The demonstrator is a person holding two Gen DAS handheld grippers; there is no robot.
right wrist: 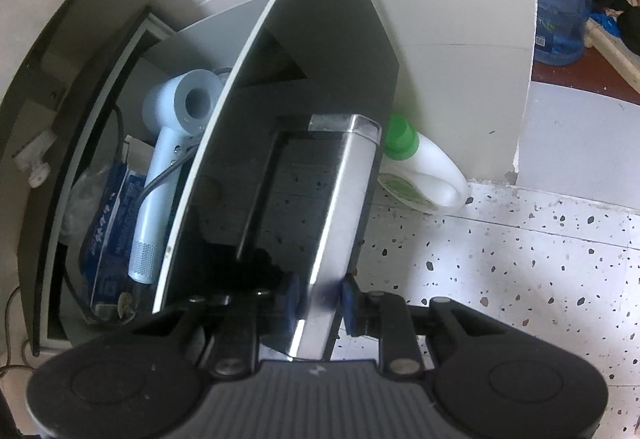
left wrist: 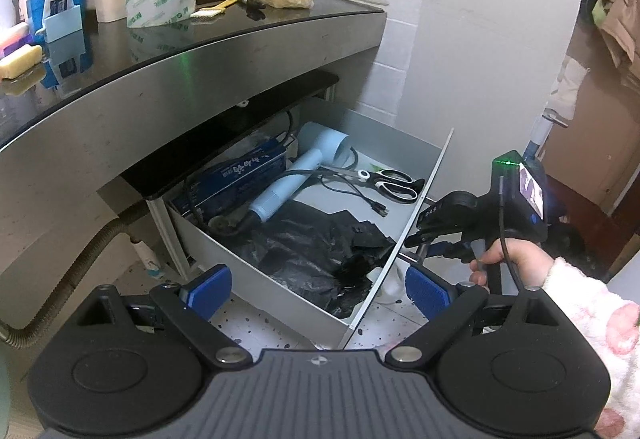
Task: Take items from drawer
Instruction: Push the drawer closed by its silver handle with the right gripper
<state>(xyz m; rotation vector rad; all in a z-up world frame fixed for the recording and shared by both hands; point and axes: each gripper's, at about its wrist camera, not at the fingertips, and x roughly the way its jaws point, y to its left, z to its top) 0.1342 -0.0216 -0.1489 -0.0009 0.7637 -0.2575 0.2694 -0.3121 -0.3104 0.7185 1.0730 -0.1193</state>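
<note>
the drawer (left wrist: 280, 271) stands open; the right gripper (right wrist: 318, 303) is clamped on its metal handle (right wrist: 340, 199). the left gripper (left wrist: 318, 285) hovers spread and empty. the hair dryer (left wrist: 296, 171), scissors (left wrist: 390, 183) and black bag (left wrist: 316, 243) lie inside, untaken.

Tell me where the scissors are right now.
In the left wrist view, the scissors lie at the open drawer's far right, beside the hair dryer's black cord and just inside the front panel.
</note>
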